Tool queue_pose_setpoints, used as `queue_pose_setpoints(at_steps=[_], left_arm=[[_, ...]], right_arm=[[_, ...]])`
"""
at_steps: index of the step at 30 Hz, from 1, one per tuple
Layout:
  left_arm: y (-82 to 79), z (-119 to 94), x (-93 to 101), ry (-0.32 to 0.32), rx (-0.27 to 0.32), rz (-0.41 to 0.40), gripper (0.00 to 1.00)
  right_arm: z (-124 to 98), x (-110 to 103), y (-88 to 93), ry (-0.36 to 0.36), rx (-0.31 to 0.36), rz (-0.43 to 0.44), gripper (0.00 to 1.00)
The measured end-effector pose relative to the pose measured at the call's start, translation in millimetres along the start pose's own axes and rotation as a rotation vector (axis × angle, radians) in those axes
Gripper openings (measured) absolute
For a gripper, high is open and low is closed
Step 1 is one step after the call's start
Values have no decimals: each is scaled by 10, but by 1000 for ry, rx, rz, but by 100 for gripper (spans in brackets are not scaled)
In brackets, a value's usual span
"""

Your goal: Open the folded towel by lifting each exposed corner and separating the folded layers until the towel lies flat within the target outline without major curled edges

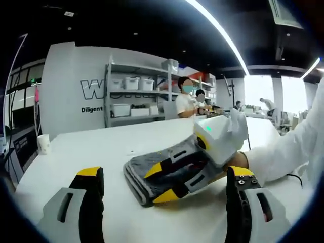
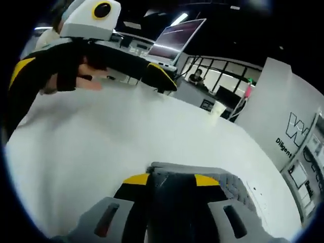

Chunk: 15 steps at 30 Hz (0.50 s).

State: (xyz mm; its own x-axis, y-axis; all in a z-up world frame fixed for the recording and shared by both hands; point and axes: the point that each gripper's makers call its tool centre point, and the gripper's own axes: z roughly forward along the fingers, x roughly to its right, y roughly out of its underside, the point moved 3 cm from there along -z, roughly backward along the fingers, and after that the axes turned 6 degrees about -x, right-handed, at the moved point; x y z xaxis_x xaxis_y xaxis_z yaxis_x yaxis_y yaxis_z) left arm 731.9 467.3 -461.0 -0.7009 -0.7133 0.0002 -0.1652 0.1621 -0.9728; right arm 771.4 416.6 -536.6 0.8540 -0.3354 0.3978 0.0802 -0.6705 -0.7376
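Observation:
A folded dark grey towel [image 1: 142, 178] lies on the white table [image 1: 101, 147], in front of my left gripper [image 1: 165, 173]. That gripper is wide open, with its yellow-tipped jaws on either side of the towel and short of it. My right gripper [image 1: 161, 183] reaches in from the right and lies low over the towel, jaws apart. In the right gripper view the towel [image 2: 233, 188] fills the gap of the right gripper [image 2: 171, 179], whose left jaw is at the towel's edge. The left gripper [image 2: 93, 75] hovers open at the top left, held by a gloved hand.
A paper cup [image 1: 44, 143] stands near the table's far left edge, also seen as the cup [image 2: 217, 108]. Shelves with white bins [image 1: 132, 96] and seated people are behind the table. A person's white sleeve [image 1: 288, 152] enters from the right. An open laptop [image 2: 174, 38] stands beyond the table.

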Motion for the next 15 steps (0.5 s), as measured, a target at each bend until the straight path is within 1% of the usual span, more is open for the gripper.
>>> queue_pose_setpoints(at_steps=[2,6,10,15], left_arm=[[0,0,-3,-1,0,0,100],[-2,-5,-9,-3,3,-3,100],[3,-5,-16,-4,4,-7,100],[3,1,-24,-3,3,-9,100]], right_arm=[[-8,-23,-10,-11,9,-14,15],[-26,-32,-11,-28,23,-14,6],[-74,-14,-18,-29,37,-4,3],[-151,9,-43,-28,57,10,2]])
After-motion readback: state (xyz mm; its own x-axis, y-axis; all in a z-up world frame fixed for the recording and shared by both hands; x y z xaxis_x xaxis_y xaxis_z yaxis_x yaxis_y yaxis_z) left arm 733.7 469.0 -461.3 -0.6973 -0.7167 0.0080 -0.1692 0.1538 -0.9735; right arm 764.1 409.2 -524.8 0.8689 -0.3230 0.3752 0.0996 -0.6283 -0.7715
